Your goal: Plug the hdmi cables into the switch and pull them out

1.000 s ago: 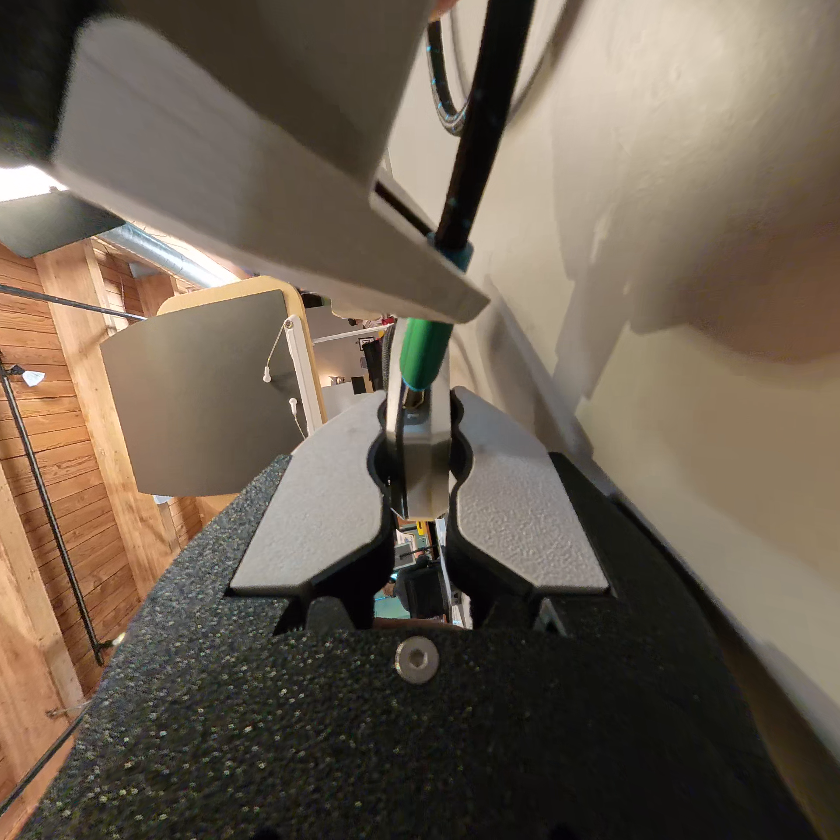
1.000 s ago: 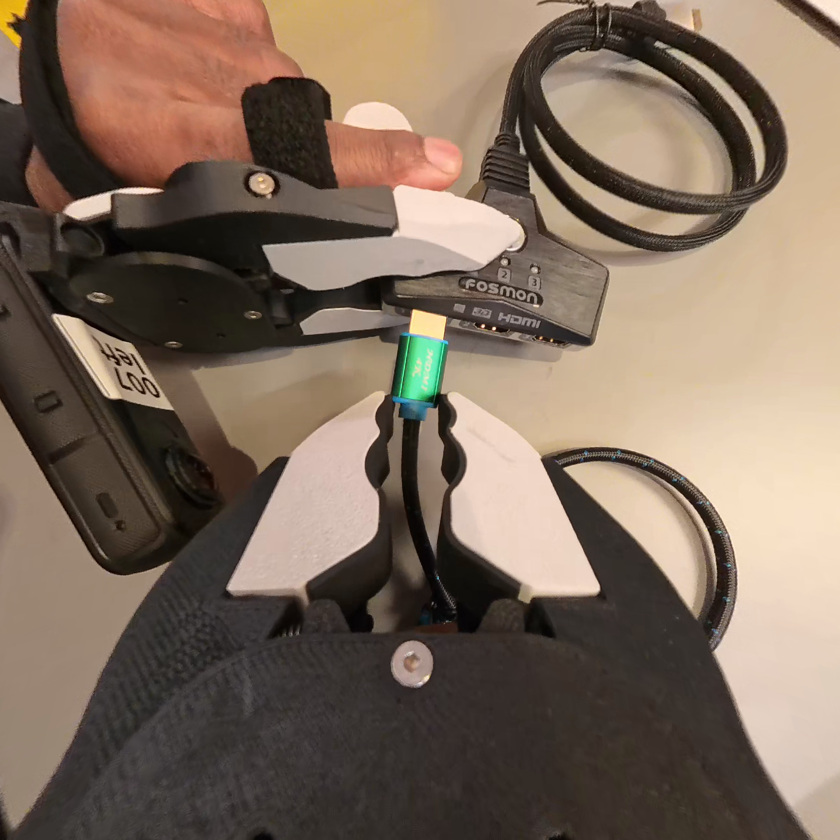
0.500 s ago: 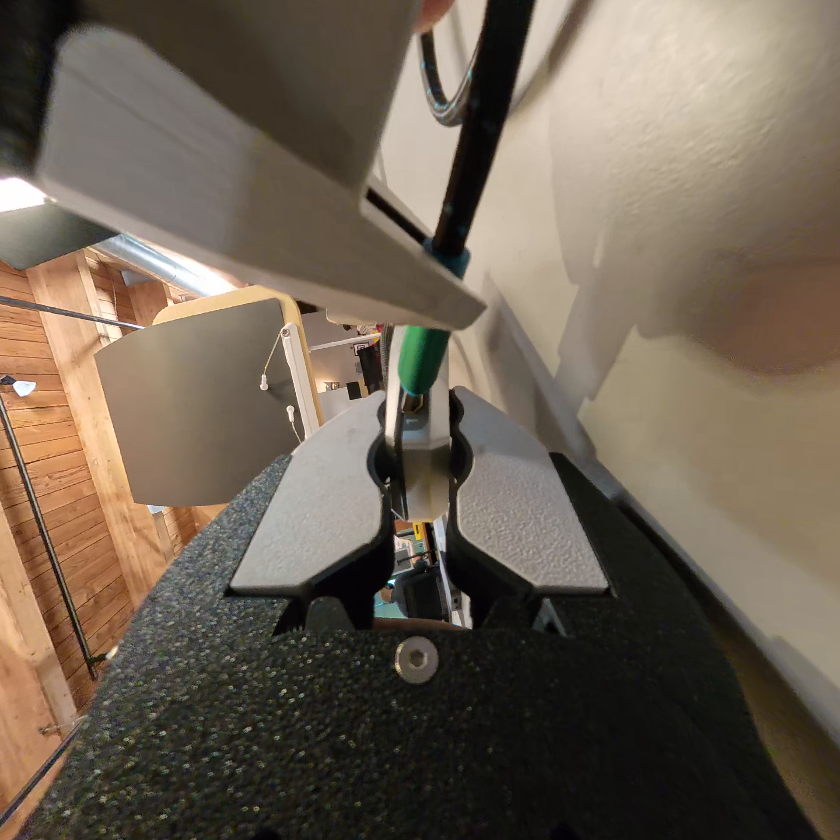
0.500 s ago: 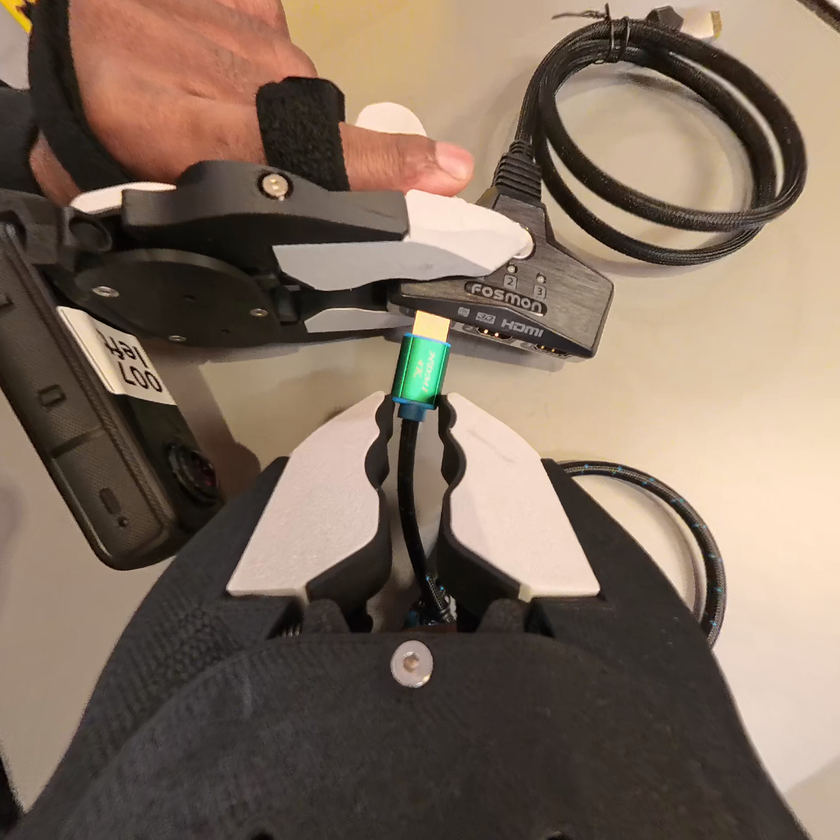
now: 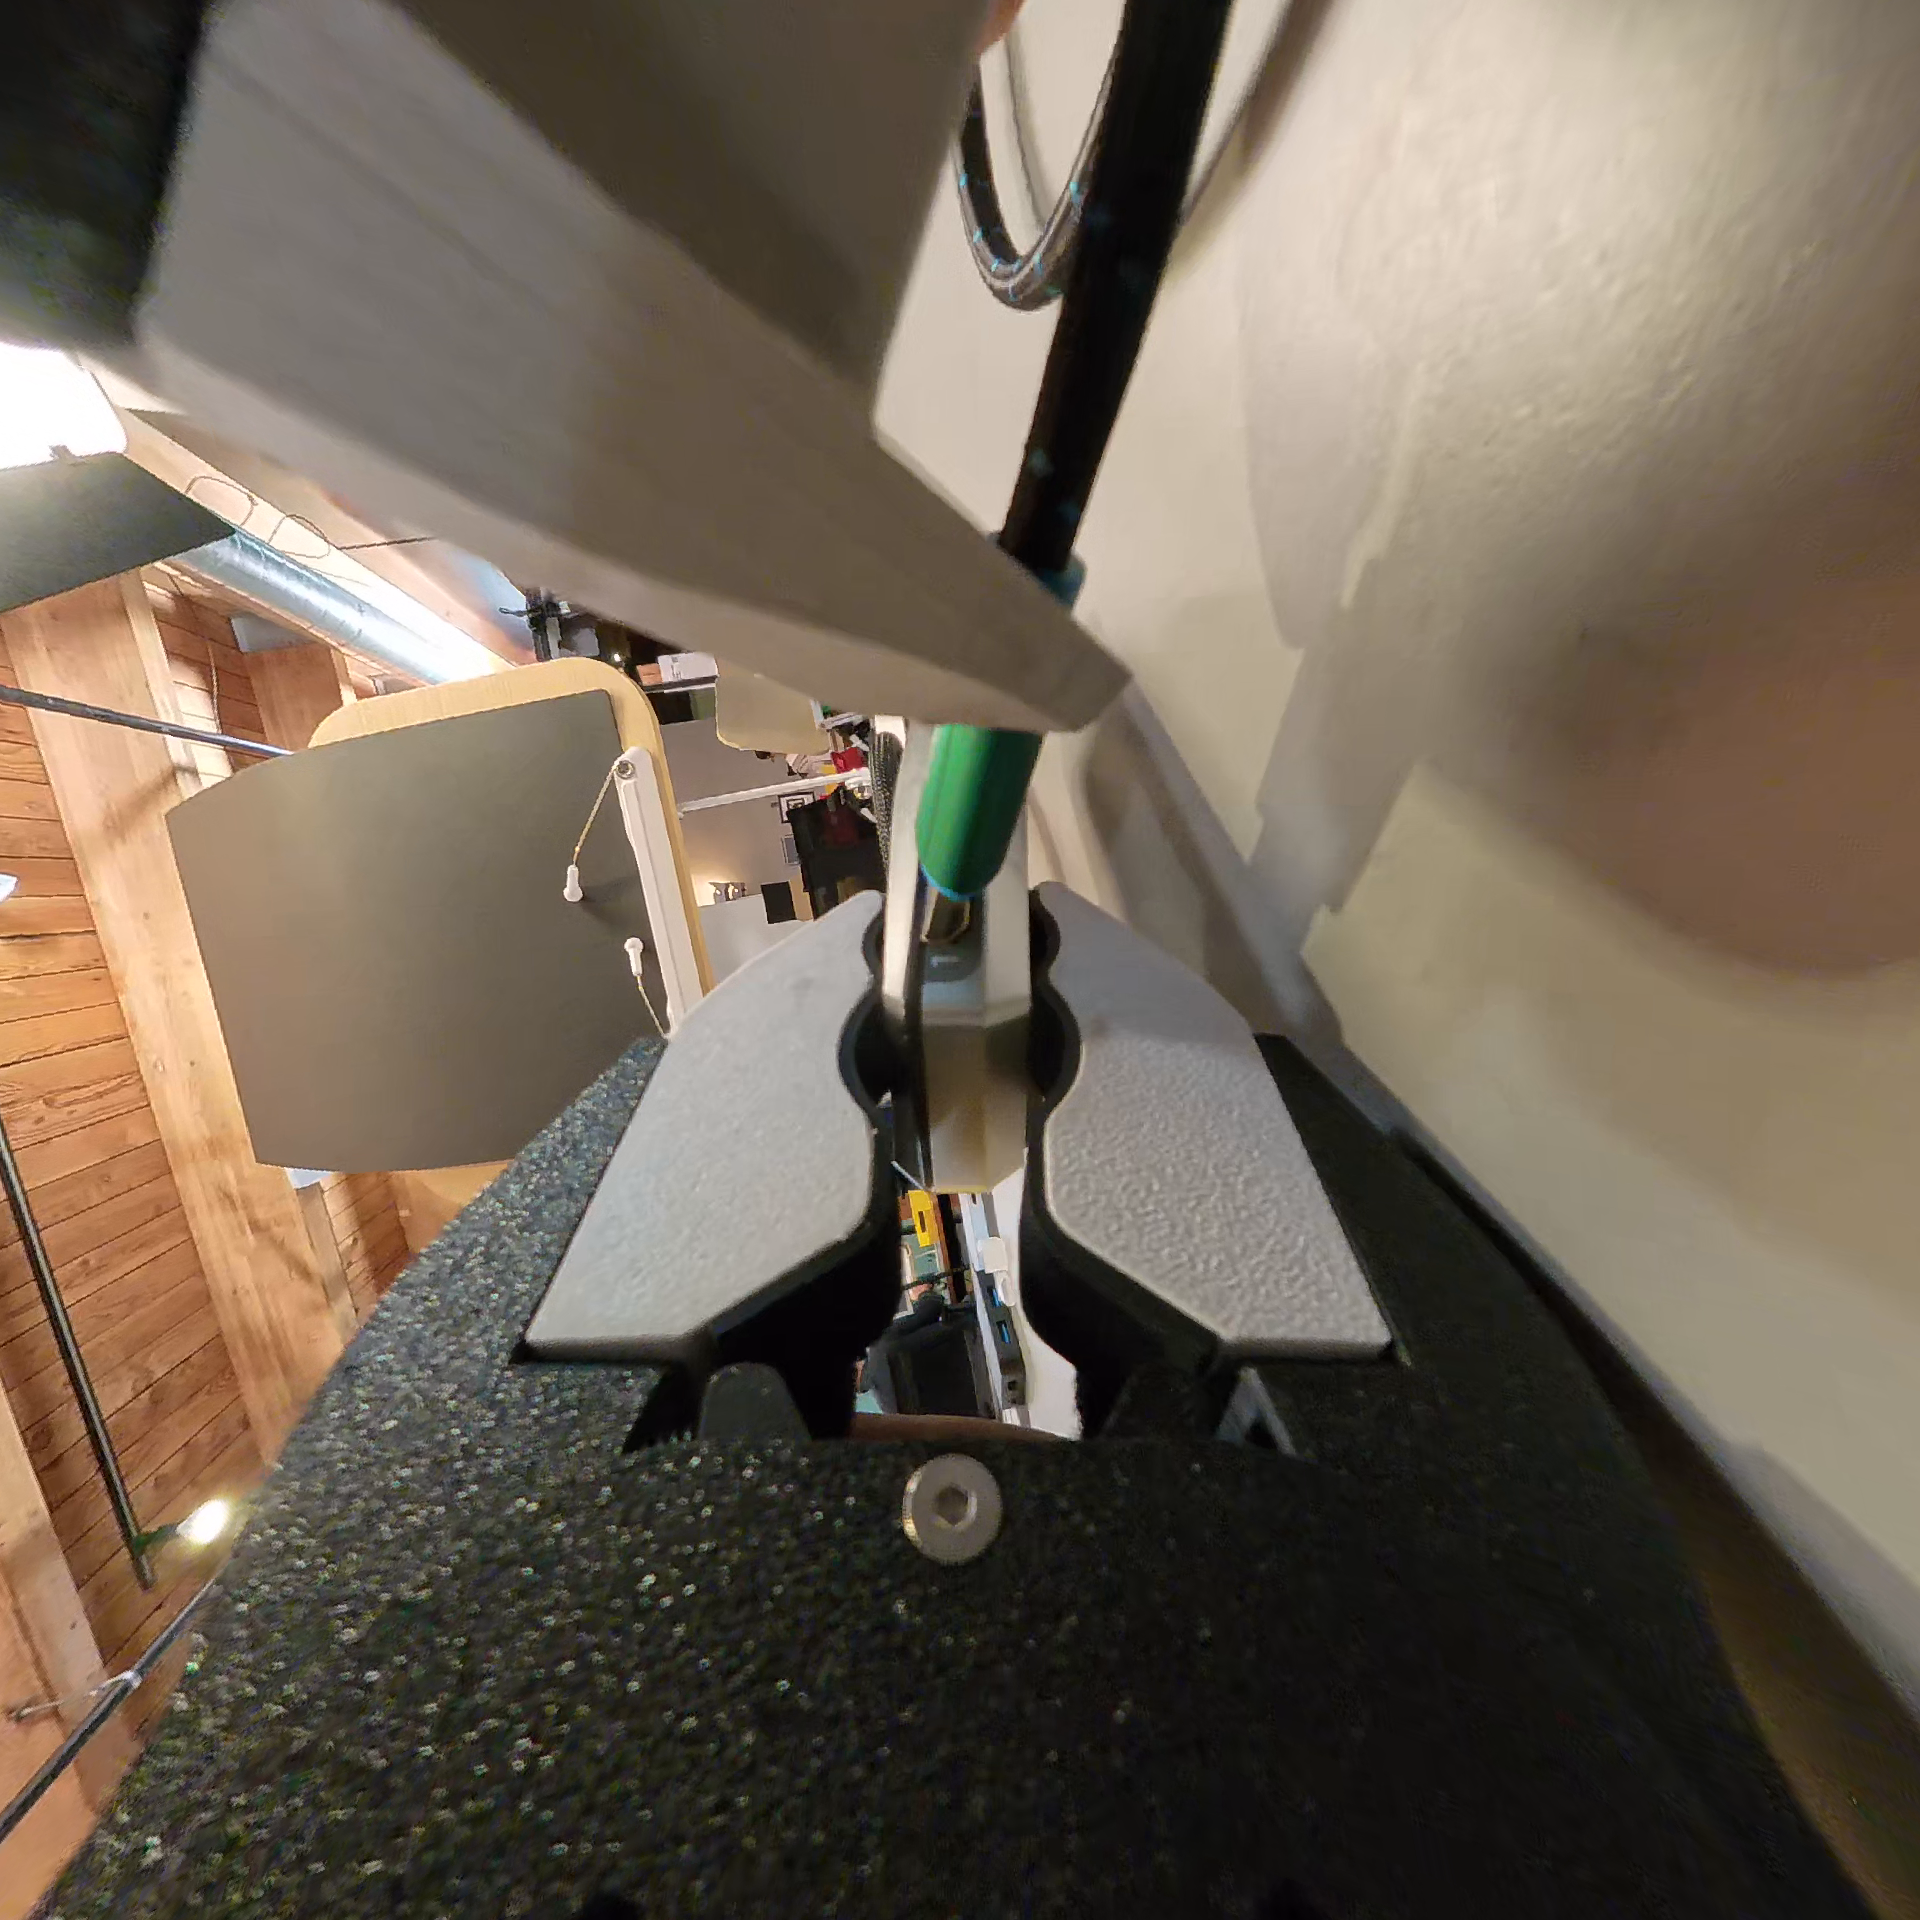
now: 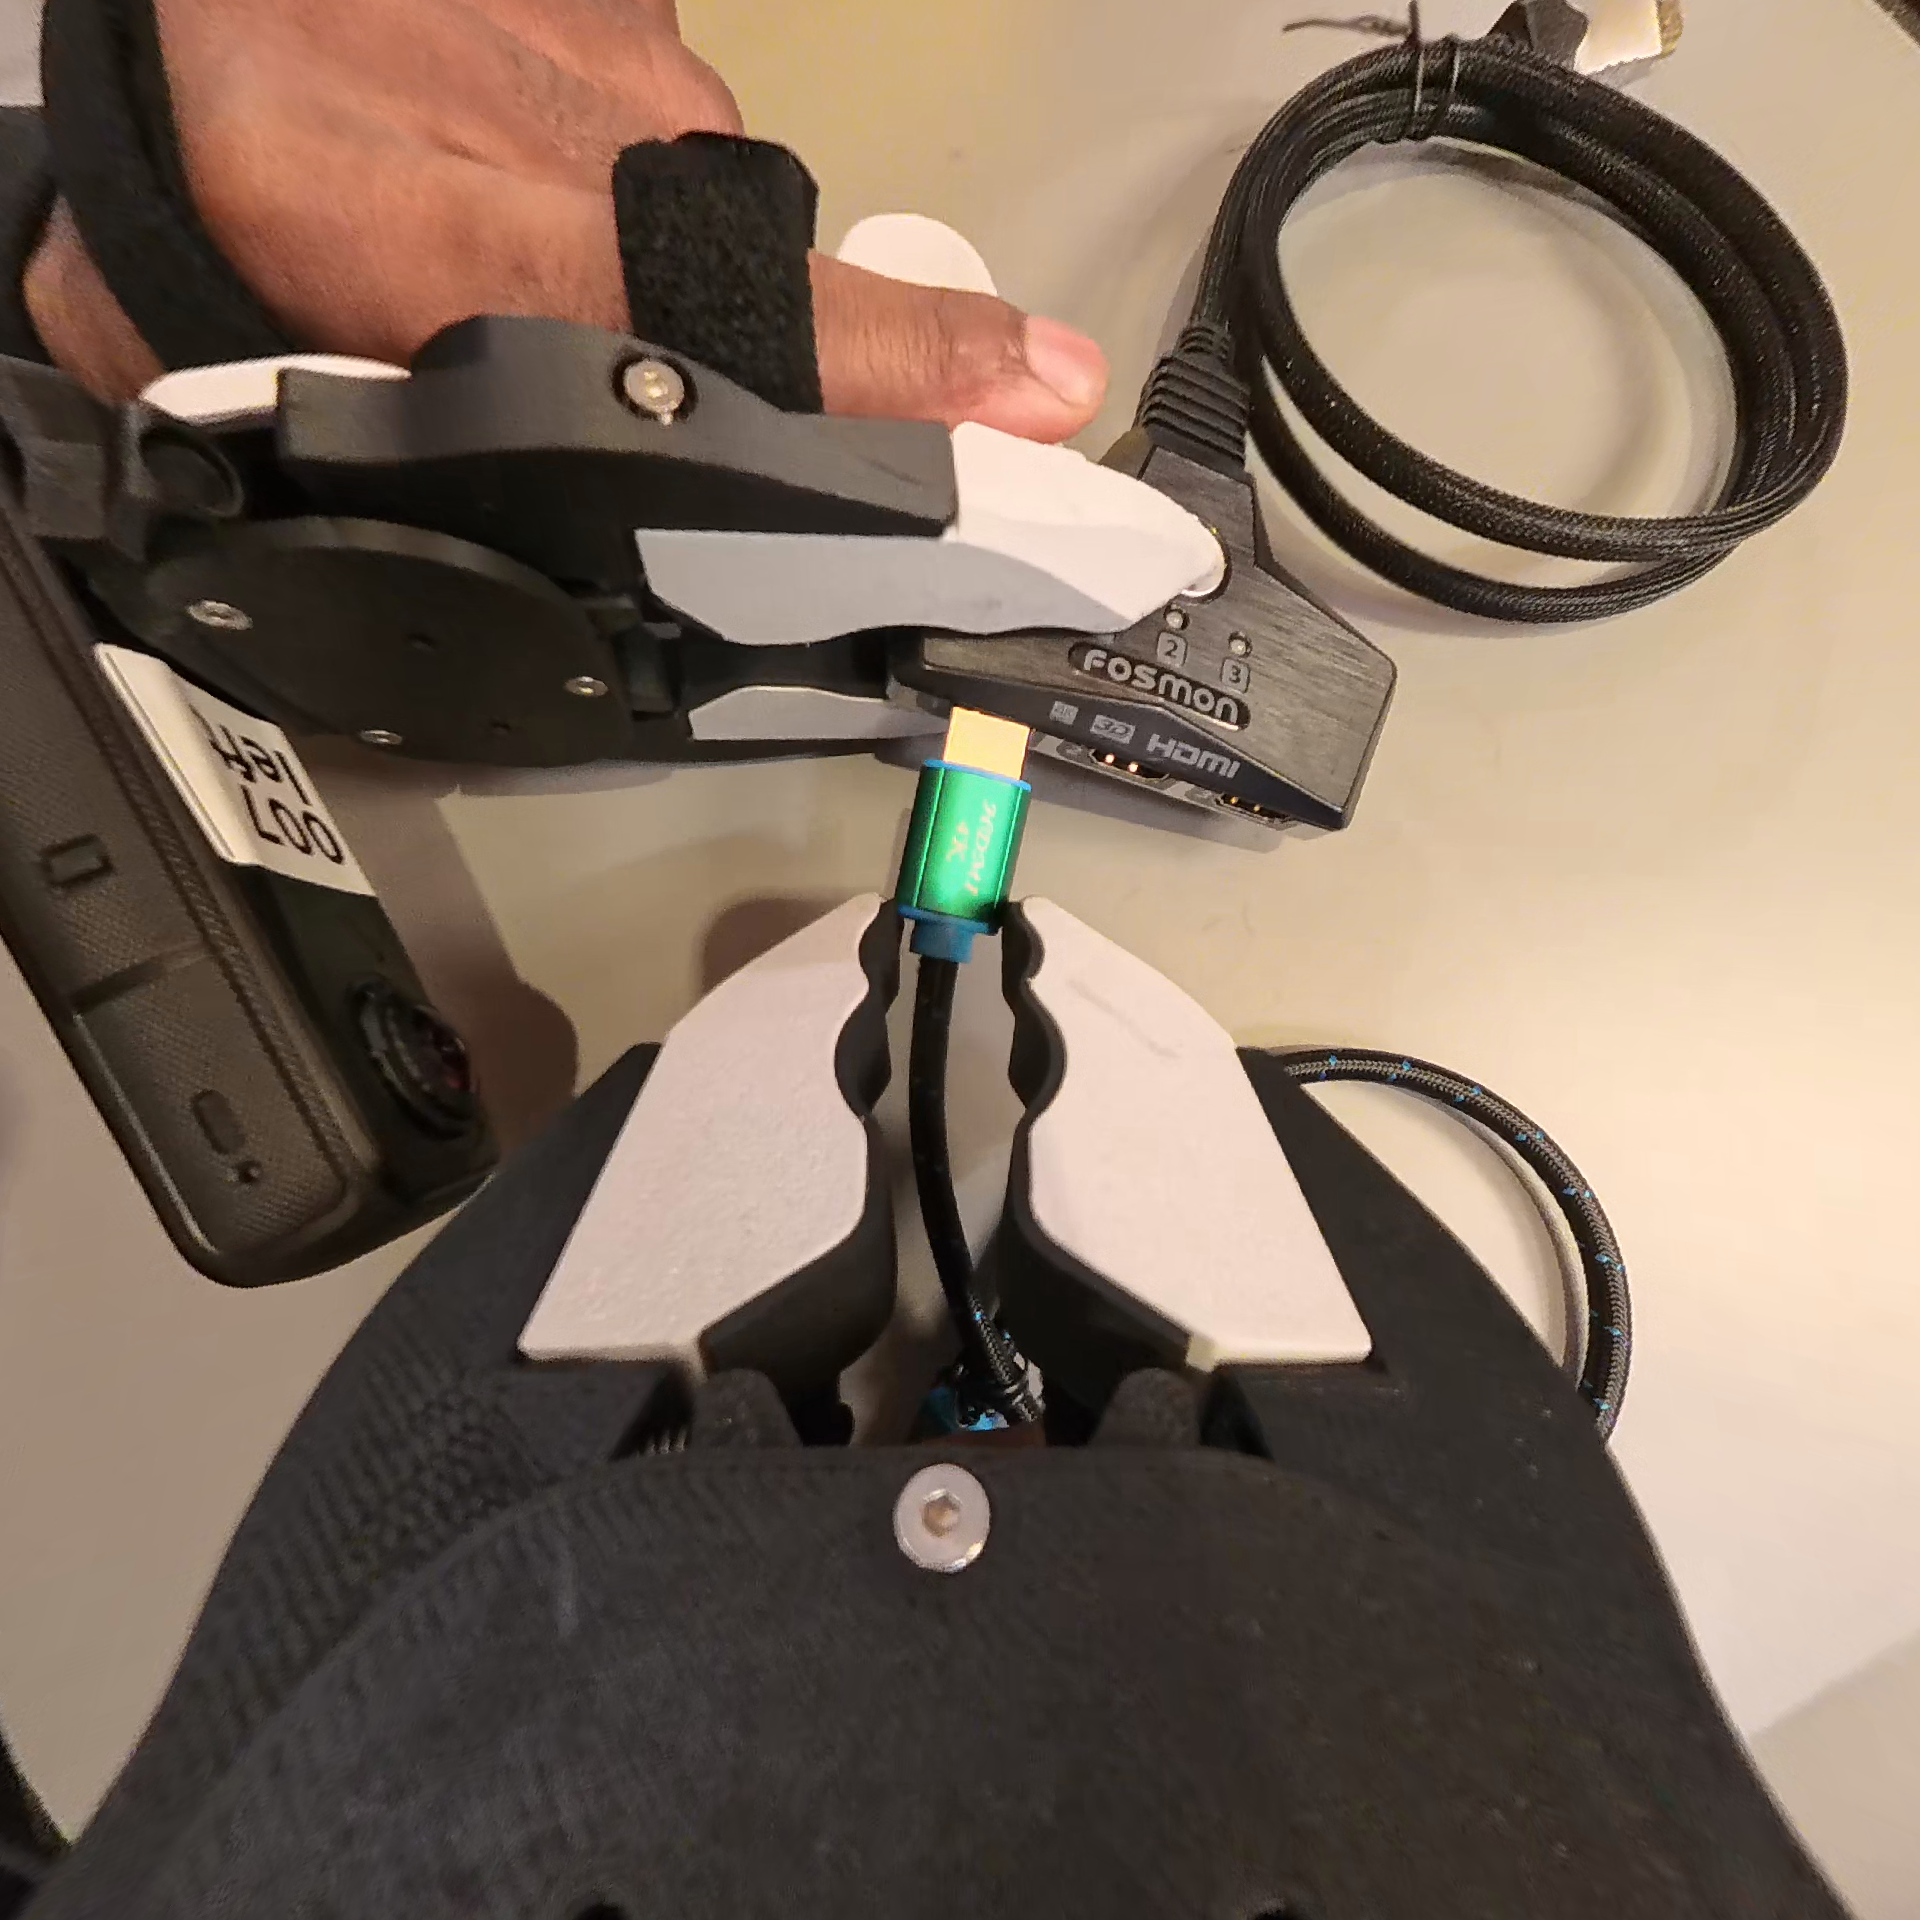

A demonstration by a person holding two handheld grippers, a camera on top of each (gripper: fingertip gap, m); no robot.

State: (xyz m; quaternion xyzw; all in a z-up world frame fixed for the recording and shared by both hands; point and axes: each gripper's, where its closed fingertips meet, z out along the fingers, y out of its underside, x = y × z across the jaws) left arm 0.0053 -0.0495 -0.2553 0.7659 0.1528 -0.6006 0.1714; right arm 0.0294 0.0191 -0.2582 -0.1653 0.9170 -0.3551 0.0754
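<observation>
Right wrist view: a coiled black cable [image 6: 1538,343] lies on the table [image 6: 1558,935] behind the switch [image 6: 1195,686]. Left tool [image 6: 1039,623] is clamped on the switch's end; right tool [image 6: 951,925] pinches the green HDMI plug [image 6: 961,831], its gold tip at the first port.

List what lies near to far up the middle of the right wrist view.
right gripper → green HDMI plug → black switch → coiled black cable

Wood-plank wall [image 5: 94,1039], grey duct [image 5: 312,613], dark panel [image 5: 416,935], beige tabletop [image 6: 1558,987].
</observation>
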